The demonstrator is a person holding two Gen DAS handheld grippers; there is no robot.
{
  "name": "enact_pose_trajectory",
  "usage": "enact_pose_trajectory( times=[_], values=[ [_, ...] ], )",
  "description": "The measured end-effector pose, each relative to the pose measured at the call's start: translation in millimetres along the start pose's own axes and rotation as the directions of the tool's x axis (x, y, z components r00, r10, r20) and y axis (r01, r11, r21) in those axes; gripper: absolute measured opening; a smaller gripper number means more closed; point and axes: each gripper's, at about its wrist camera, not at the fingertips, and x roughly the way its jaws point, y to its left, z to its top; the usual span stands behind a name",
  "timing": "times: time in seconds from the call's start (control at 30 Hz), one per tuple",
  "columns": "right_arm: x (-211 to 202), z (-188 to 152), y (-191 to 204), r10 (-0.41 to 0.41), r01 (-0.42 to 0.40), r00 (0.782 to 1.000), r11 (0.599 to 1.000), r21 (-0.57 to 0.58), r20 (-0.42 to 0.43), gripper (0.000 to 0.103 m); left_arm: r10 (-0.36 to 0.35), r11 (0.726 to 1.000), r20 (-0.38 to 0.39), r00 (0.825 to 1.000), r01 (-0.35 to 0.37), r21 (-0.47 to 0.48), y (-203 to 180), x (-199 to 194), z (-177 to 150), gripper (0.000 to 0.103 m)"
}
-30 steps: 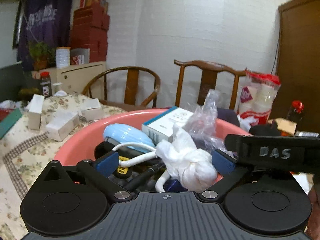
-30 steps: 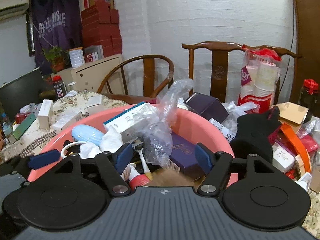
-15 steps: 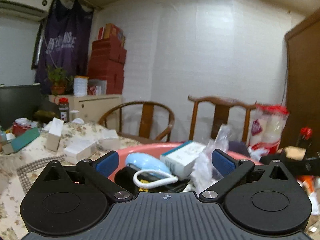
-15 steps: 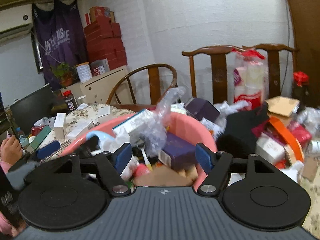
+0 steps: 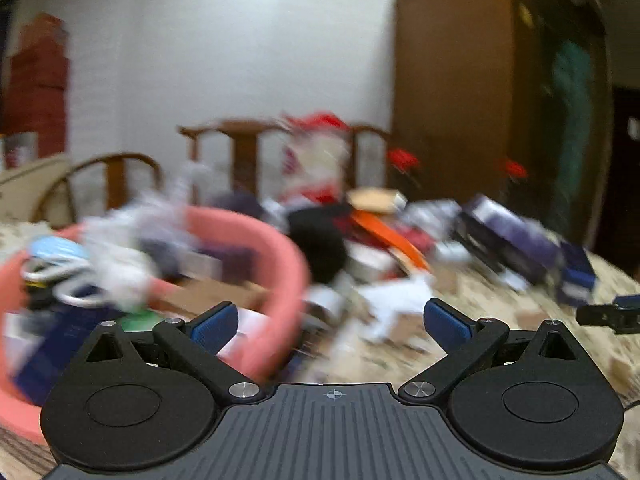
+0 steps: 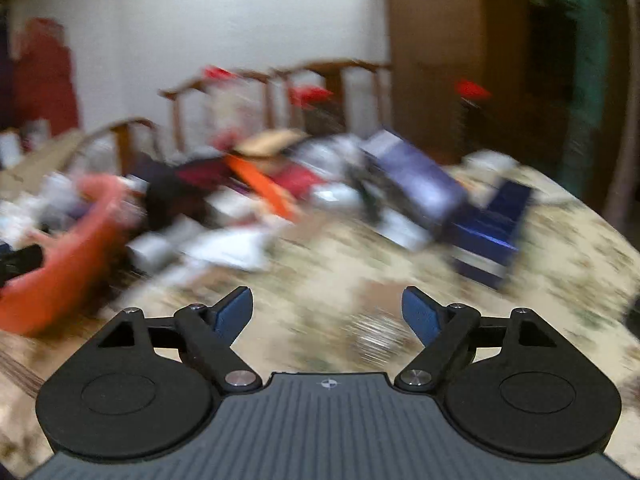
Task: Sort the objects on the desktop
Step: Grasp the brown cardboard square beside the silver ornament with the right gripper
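Two claws are seen, and both are open with nothing held between the blue pads. The left claw [image 5: 331,322] is spread wide over the edge of the pink basin [image 5: 280,248], which is full of mixed things. The jaws of the right claw [image 6: 327,312] have just been opening, and only the flowered tabletop [image 6: 560,248] is seen between them. Both pictures are badly blurred, so small things cannot be told apart. A pile of things to sort is seen on the tabletop just beside the basin: an orange strip [image 6: 264,188], a black lump [image 5: 320,244] and a purple box [image 6: 416,176]. A dark blue box [image 6: 492,236] is seen near the purple one. Wooden chairs [image 5: 240,152] are seen behind the pile.
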Motion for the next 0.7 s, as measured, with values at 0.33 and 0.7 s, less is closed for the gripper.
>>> enact_pose_trajectory(
  times=[0.33,0.7],
  values=[
    [62,-4,-47,0.007,0.005,0.987,0.997,0.072,-0.161,0.083,-0.024,0.997,-0.139,0.990,0.034,0.070,-85,83,15,0.103],
    [129,12,-17,-0.091,0.086,0.962,0.996,-0.029,-0.257,0.068,0.051,0.993,-0.169,0.984,-0.031,0.115,-82,124,-7,0.103]
  ],
)
